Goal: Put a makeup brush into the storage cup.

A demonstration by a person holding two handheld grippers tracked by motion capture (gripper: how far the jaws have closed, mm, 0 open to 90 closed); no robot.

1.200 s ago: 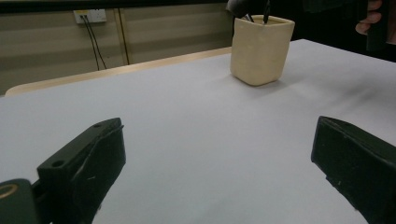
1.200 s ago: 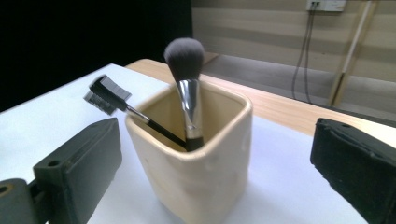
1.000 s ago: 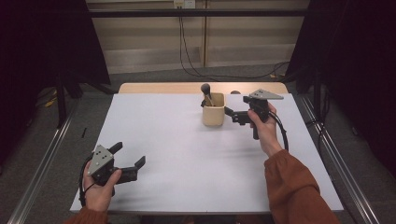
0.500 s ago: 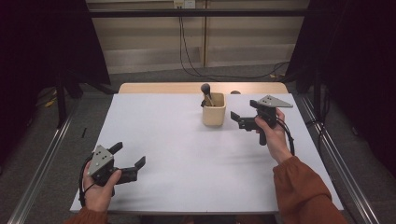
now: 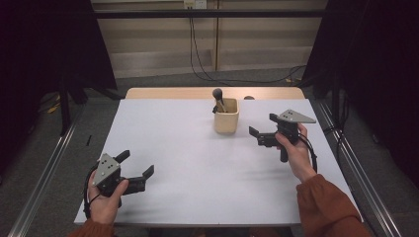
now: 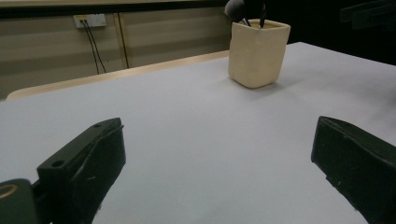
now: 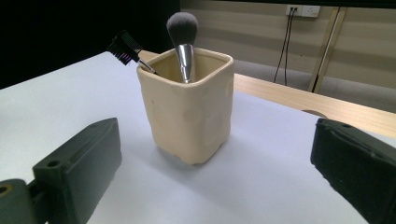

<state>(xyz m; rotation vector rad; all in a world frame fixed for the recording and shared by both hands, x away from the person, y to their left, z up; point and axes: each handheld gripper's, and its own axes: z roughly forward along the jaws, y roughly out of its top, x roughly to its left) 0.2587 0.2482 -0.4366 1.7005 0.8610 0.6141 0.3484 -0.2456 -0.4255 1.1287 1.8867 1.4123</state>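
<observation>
Between the wide-spread jaws of my right gripper [image 5: 260, 132] nothing is held; it hovers over the far right part of the table [image 5: 197, 168], just to the right of the cream cup [image 5: 226, 115] and apart from it, jaws pointing leftward toward the cup. Along those jaws, the right gripper view looks straight at the cup [image 7: 189, 112], which stands upright on the white tabletop with its squarish mouth up. Two things stand in it: a makeup brush [image 7: 182, 32] with a round dark head and a shiny metal ferrule, leaning a little, and a smaller black brush [image 7: 125, 47] that tilts out over the cup's rim. My right hand [image 5: 295, 150] wraps the grip from behind, orange sleeve trailing to the near edge. My left gripper [image 5: 137, 168] sits low at the near left corner, well apart from the cup, jaws also spread with only bare tabletop between them, as the left gripper view shows
</observation>
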